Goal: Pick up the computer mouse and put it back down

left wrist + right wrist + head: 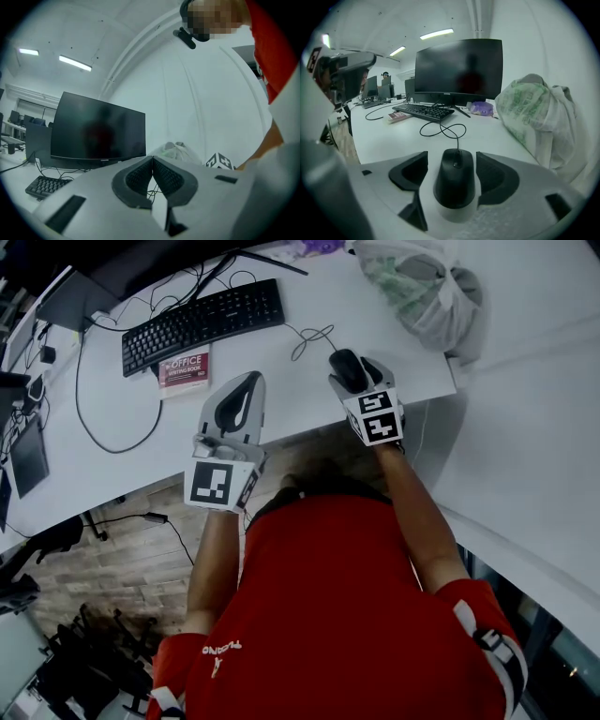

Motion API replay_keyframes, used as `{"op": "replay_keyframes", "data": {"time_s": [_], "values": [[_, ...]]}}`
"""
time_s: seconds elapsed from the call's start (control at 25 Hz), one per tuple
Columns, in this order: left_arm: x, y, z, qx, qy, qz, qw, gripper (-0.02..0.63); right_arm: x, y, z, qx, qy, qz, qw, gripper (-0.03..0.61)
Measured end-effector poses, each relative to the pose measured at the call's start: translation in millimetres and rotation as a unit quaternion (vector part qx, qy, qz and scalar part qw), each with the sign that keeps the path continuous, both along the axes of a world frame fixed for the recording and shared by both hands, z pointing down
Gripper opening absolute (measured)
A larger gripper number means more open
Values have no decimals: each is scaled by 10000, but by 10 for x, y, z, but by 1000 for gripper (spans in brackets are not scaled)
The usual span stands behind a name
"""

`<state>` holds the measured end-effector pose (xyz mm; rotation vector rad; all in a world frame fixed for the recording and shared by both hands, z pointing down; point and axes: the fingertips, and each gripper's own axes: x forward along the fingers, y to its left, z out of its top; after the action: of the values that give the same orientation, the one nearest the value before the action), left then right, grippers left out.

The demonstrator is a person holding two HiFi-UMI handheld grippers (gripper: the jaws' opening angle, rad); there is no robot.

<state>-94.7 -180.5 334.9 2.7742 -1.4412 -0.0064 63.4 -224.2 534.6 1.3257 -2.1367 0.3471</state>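
The long white desk runs across the head view, with wood-plank floor below its edge. That view does not show the room, which the gripper views do: a white ceiling with strip lights, more desks behind, and the wide black monitor, whose small logo is too fine to read. A lumpy white-and-green plastic bag sits at the desk's right end, and a black keyboard lies at the left. Just in front of the keyboard is a dark red booklet printed "OFFICE". The left gripper hovers with its jaws pressed together and empty. The right gripper stands spread wide. The black corded computer mouse rests on the desk between its pads, with a gap on each side.
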Motion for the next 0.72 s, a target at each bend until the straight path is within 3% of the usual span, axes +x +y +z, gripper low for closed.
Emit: {"op": "replay_keyframes", "data": {"time_s": [0.36, 0.72], "values": [[-22, -47, 75, -118, -108, -131, 9998, 9, 15, -99, 252, -455, -63, -18, 9989, 324], [-4, 39, 97, -160, -155, -173, 9996, 9, 23, -83, 235, -428, -49, -77, 9990, 296]]}}
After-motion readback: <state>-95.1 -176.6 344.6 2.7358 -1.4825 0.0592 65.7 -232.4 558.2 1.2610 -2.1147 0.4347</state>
